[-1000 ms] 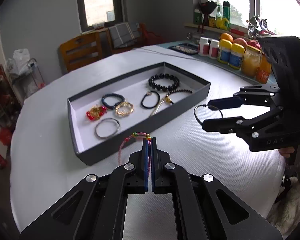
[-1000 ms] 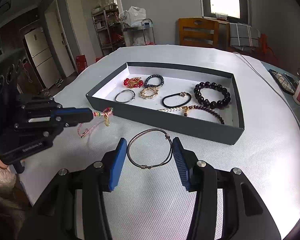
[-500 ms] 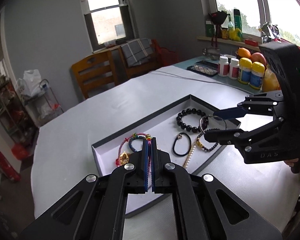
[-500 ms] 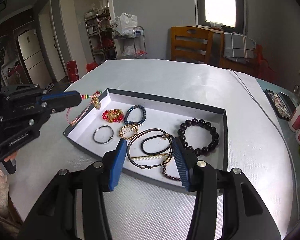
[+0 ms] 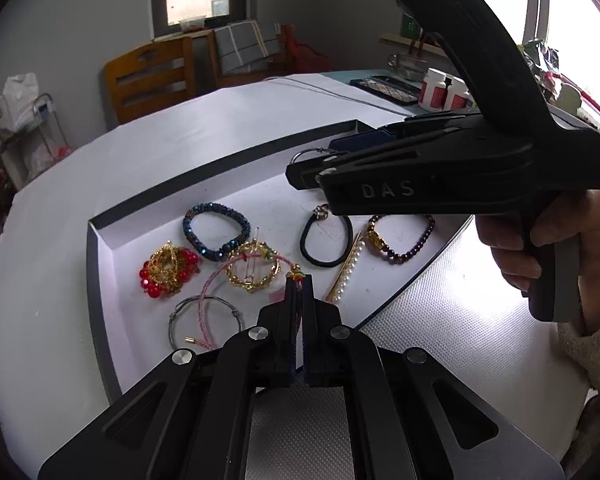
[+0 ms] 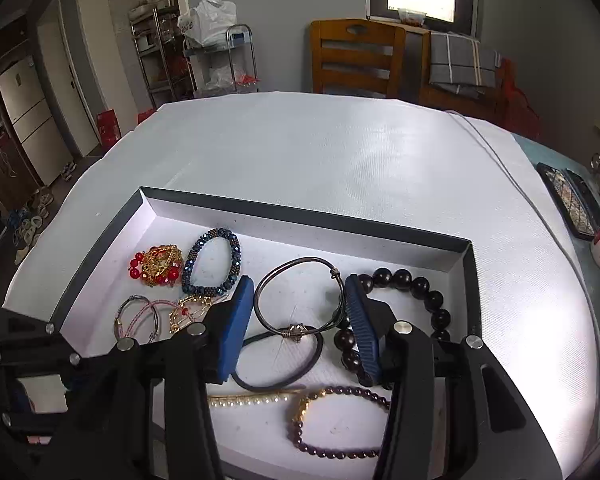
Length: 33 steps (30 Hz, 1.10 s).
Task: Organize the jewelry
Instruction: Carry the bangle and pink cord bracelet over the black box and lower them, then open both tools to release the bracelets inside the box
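A dark grey tray (image 5: 96, 272) with a white floor holds several bracelets. My left gripper (image 5: 299, 286) is shut on a pink cord bracelet (image 5: 208, 304), which hangs down into the tray over a silver bangle (image 5: 176, 320) and a gold ring bracelet (image 5: 252, 268). My right gripper (image 6: 298, 316) holds a dark wire bangle (image 6: 300, 300) between its blue pads, low over the tray (image 6: 300, 216), above a black hair tie (image 6: 280, 364). The right gripper also shows in the left wrist view (image 5: 440, 168), over the tray's right half.
In the tray lie a red and gold bracelet (image 6: 156, 266), a blue beaded one (image 6: 212, 262), a large black bead one (image 6: 416, 300), a purple bead one (image 6: 332, 424) and a pearl clip (image 6: 252, 398). Bottles (image 5: 444, 88) and a dark case (image 6: 572, 200) stand at the table's right.
Both grippers have moved from above the table down and forward over the tray. The pink bracelet now hangs inside the tray; the wire bangle sits low above the tray floor.
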Each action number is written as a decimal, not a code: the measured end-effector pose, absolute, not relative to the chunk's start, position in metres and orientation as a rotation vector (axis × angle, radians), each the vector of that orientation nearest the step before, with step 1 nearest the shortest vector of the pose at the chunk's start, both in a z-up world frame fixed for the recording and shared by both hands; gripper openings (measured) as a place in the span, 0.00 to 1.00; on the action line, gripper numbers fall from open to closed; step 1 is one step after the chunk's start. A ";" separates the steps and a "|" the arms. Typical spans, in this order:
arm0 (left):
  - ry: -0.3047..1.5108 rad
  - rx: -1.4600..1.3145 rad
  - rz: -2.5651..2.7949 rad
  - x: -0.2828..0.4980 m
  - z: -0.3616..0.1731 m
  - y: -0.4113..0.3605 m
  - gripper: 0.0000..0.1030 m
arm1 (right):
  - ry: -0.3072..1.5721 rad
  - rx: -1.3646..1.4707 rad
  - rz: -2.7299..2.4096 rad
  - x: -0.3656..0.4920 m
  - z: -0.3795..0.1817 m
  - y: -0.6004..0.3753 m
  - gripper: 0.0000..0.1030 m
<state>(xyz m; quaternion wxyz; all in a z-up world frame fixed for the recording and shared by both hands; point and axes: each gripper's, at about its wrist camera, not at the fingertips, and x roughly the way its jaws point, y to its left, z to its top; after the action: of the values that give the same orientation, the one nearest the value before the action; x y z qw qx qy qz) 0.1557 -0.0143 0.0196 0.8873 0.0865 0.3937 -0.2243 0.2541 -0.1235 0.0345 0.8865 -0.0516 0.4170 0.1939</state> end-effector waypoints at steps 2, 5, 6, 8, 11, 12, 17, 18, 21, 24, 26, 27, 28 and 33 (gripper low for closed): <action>0.837 0.160 -0.485 0.157 0.016 -0.012 0.02 | 0.886 -0.124 0.391 0.260 0.030 -0.115 0.46; 0.845 0.141 -0.495 0.156 0.014 -0.010 0.02 | 0.913 -0.162 0.368 0.266 0.023 -0.103 0.46; 0.847 0.139 -0.495 0.156 0.015 -0.009 0.03 | 0.918 -0.169 0.365 0.267 0.020 -0.101 0.46; 0.842 0.137 -0.486 0.154 0.016 -0.007 0.13 | 0.927 -0.177 0.359 0.268 0.017 -0.098 0.46; 0.829 0.134 -0.468 0.152 0.018 -0.001 0.32 | 0.932 -0.169 0.359 0.269 0.015 -0.096 0.46; 0.829 0.128 -0.471 0.152 0.019 0.000 0.32 | 0.930 -0.165 0.361 0.269 0.016 -0.096 0.46; 0.812 0.120 -0.461 0.149 0.028 0.002 0.41 | 0.904 -0.118 0.364 0.268 0.028 -0.104 0.61; 0.805 0.117 -0.457 0.147 0.030 0.003 0.48 | 0.894 -0.108 0.365 0.266 0.032 -0.107 0.62; 0.782 0.105 -0.449 0.138 0.039 0.006 0.59 | 0.856 -0.081 0.361 0.256 0.048 -0.120 0.71; 0.766 0.090 -0.439 0.126 0.046 0.010 0.69 | 0.820 -0.074 0.353 0.237 0.061 -0.133 0.80; 0.763 0.089 -0.432 0.117 0.049 0.012 0.75 | 0.798 -0.072 0.358 0.220 0.067 -0.141 0.86; 0.760 0.090 -0.426 0.113 0.050 0.013 0.77 | 0.789 -0.073 0.359 0.211 0.069 -0.144 0.87; 0.759 0.089 -0.420 0.109 0.051 0.014 0.78 | 0.782 -0.074 0.359 0.202 0.071 -0.148 0.90; 0.770 0.069 -0.380 0.087 0.049 0.024 0.85 | 0.780 -0.055 0.342 0.161 0.066 -0.169 0.95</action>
<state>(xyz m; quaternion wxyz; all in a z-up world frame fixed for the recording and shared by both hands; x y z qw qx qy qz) 0.0873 0.0243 0.0491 0.9086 0.0337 0.3732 -0.1844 0.1608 -0.1690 0.0665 0.9104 -0.0267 0.3781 0.1659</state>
